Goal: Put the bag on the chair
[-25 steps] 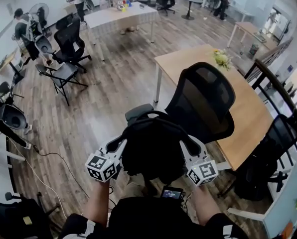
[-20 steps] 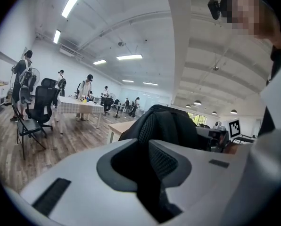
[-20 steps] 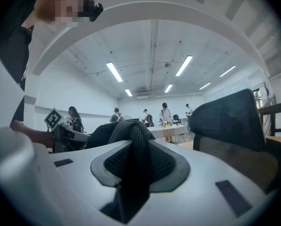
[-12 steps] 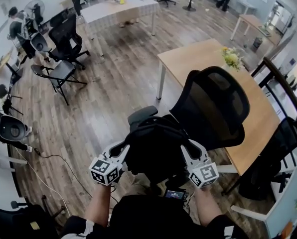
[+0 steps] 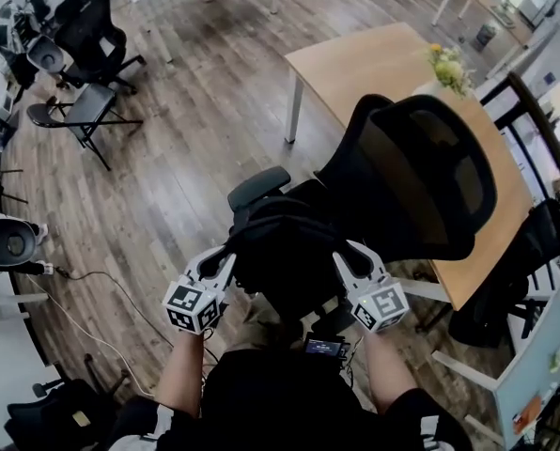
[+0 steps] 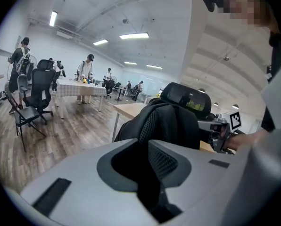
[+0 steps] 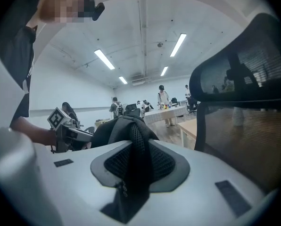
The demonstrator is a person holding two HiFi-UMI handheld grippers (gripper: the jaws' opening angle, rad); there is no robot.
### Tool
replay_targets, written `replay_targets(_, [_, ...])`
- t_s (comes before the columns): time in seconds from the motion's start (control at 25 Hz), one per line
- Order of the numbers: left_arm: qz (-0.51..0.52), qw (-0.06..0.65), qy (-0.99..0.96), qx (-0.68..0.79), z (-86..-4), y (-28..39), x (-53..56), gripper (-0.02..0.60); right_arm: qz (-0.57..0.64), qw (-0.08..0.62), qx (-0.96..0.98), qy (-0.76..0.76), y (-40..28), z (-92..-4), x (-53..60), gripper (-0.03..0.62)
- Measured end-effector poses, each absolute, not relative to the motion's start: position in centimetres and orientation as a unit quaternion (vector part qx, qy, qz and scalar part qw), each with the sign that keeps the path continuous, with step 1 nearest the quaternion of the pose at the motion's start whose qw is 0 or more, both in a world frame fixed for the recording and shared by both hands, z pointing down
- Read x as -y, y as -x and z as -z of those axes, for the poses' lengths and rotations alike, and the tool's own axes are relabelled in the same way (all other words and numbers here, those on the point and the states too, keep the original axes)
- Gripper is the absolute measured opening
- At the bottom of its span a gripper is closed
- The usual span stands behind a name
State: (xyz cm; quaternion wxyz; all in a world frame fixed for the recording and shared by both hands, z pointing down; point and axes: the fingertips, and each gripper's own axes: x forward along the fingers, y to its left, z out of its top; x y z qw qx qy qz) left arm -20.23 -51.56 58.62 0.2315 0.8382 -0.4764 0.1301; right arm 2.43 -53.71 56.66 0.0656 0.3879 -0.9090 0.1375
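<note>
The black backpack [image 5: 287, 263] hangs between the two grippers, straight ahead of both and held up by its two padded straps. The left gripper [image 5: 226, 256] is clamped on a black mesh strap [image 6: 155, 166] that runs through the gap between its jaws. The right gripper [image 5: 342, 255] is closed in the same way on the other mesh strap [image 7: 133, 161]. Seen from the left gripper [image 6: 152, 182], the body of the backpack [image 6: 171, 124] rises just beyond the jaws, with the right gripper's marker cube [image 6: 235, 120] past it. Seen from the right gripper [image 7: 130, 185], the backpack [image 7: 117, 128] fills the space just ahead, and the left gripper's marker cube [image 7: 59, 118] sits across it.

In the head view the backpack sits over the seat area of a black office chair [image 5: 421, 181]. That chair's mesh backrest stands just beyond and to the right of the grippers, and one armrest [image 5: 258, 187] shows just past the left gripper. Whether the backpack touches the seat cannot be told.

A wooden table [image 5: 383, 69] lies behind the chair, with a bunch of flowers [image 5: 449, 64] near its far edge. Well off to the left of the left gripper, on the plank floor [image 5: 195, 120], stand a folding chair [image 5: 81, 113] and another office chair [image 5: 92, 36]. A cable [image 5: 101, 294] trails across the floor nearer that gripper. Several people [image 6: 86, 69] stand by a distant table in the left gripper view.
</note>
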Motion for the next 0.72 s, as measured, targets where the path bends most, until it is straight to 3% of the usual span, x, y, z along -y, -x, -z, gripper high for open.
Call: replay_targets(0.72, [-0.16, 0.287, -0.824, 0.461, -67.6, 21.0, 60.9, 0.072, -0.192, 0.093, 0.875, -0.434, -2.1, -66.1, 64.1, 0.115])
